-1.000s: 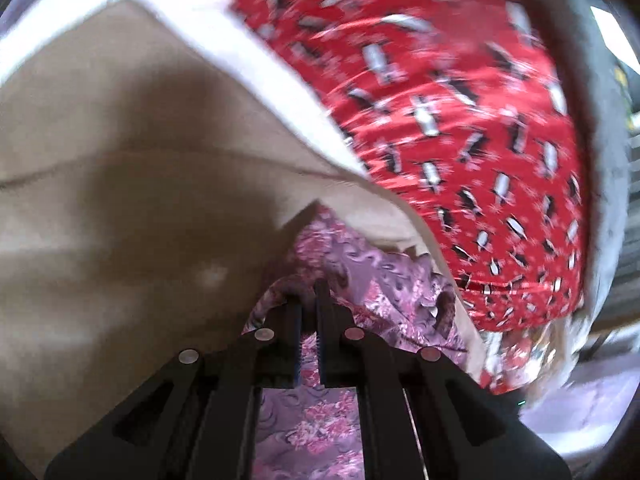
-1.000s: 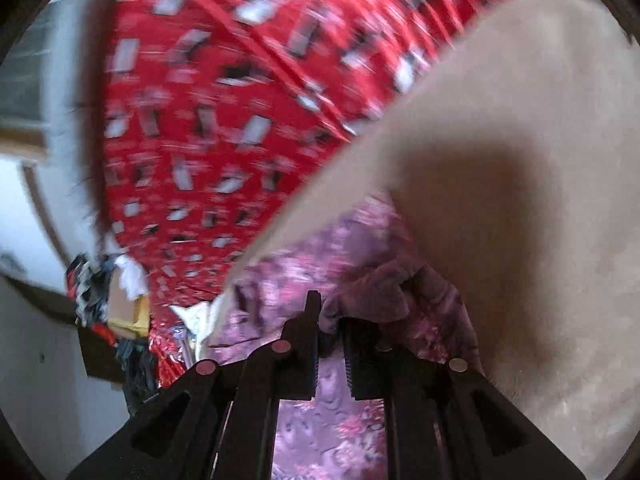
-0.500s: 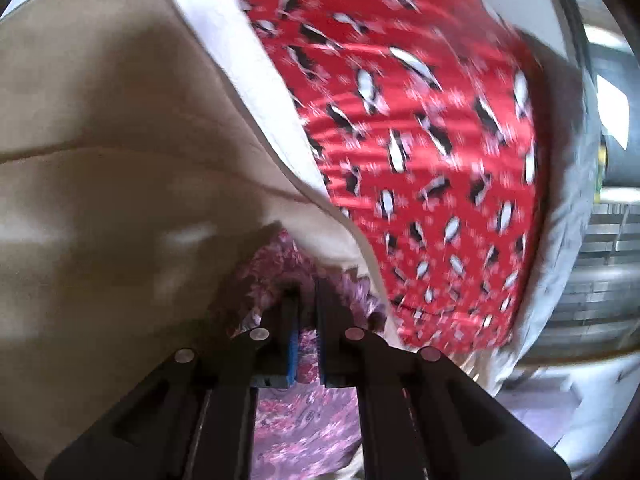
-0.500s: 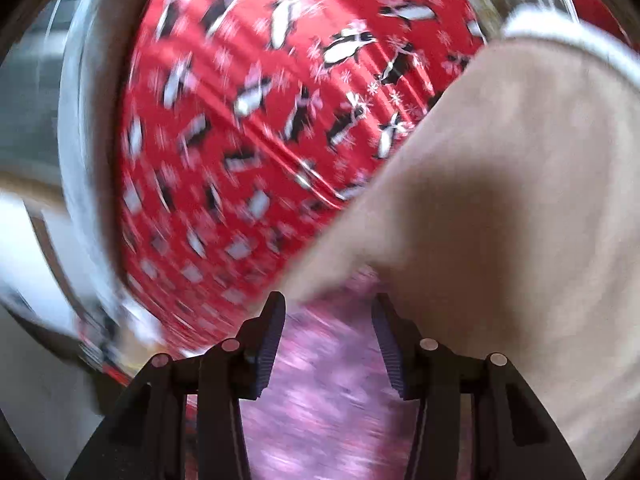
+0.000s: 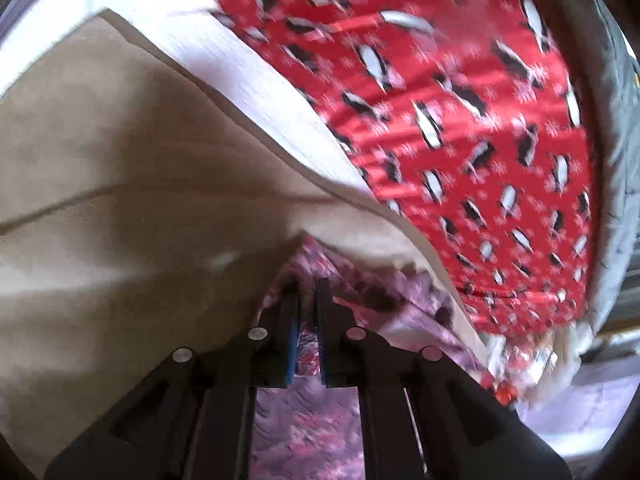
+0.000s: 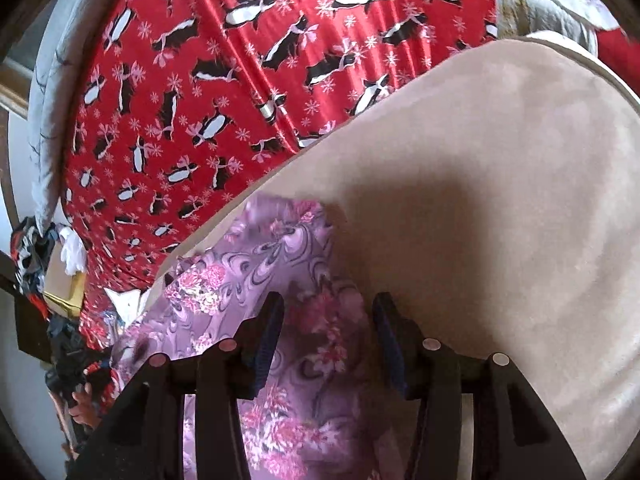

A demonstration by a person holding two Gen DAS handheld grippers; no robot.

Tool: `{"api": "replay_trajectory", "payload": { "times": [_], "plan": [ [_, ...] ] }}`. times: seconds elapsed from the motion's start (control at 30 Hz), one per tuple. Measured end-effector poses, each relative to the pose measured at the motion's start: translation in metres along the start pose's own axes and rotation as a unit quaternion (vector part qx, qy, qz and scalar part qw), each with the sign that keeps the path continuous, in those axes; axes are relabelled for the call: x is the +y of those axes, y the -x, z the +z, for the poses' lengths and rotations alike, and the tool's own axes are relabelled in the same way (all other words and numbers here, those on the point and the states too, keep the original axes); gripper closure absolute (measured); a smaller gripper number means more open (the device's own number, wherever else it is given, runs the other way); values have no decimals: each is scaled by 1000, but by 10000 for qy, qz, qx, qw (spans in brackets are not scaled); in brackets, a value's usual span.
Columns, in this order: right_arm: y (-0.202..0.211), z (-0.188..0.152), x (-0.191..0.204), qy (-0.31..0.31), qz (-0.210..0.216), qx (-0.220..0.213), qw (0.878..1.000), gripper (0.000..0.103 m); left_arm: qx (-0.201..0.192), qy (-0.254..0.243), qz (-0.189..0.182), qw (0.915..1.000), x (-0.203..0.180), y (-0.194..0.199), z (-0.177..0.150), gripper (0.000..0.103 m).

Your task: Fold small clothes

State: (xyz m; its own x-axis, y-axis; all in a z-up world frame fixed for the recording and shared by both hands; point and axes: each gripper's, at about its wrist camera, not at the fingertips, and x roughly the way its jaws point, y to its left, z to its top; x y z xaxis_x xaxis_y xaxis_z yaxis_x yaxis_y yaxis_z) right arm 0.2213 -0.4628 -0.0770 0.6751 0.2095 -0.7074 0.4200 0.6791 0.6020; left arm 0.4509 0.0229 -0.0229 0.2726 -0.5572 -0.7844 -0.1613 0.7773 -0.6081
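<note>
The big red penguin sheet (image 6: 224,92) fills the top of both views. A tan cloth (image 6: 500,220) lies on it, and the purple flower cloth (image 6: 256,280) sits at the tan cloth's near edge, partly tucked under it.

Diff from before: the right gripper (image 6: 328,312) was shut on a bunch of the purple cloth 1 s ago. Half a sec ago it had let go, and now its jaws are wide apart, w/ the purple cloth lying flat under the gap. The left gripper (image 5: 306,300) is still pinched tight on a fold of the purple flower cloth (image 5: 384,300), same as before. That view is more blurry now.

Right view only: a pile of dark and red stuff (image 6: 36,256) and a tan box (image 6: 64,284), off past the red sheet's left edge. Left view only: a white strip (image 5: 256,92) along the tan cloth (image 5: 120,200), between it and the red penguin sheet (image 5: 480,120), plus a grey edge (image 5: 616,160) past the red sheet on the right.

The tan cloth hides most of the purple cloth's far part in both views. The black gripper arms cover its near part.
</note>
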Motion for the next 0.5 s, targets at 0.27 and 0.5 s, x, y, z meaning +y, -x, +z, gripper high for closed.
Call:
{"api": "replay_trajectory", "payload": {
  "times": [0.27,0.5],
  "plan": [
    [-1,-3,-2,-166,189,-20,9997,51,-153,1276,-1232,9840,54,13,-1,66],
    [6,-1,-1,-94,157,-178,9997,51,-158,-251,-662,9974,10,21,-19,47]
  ]
}}
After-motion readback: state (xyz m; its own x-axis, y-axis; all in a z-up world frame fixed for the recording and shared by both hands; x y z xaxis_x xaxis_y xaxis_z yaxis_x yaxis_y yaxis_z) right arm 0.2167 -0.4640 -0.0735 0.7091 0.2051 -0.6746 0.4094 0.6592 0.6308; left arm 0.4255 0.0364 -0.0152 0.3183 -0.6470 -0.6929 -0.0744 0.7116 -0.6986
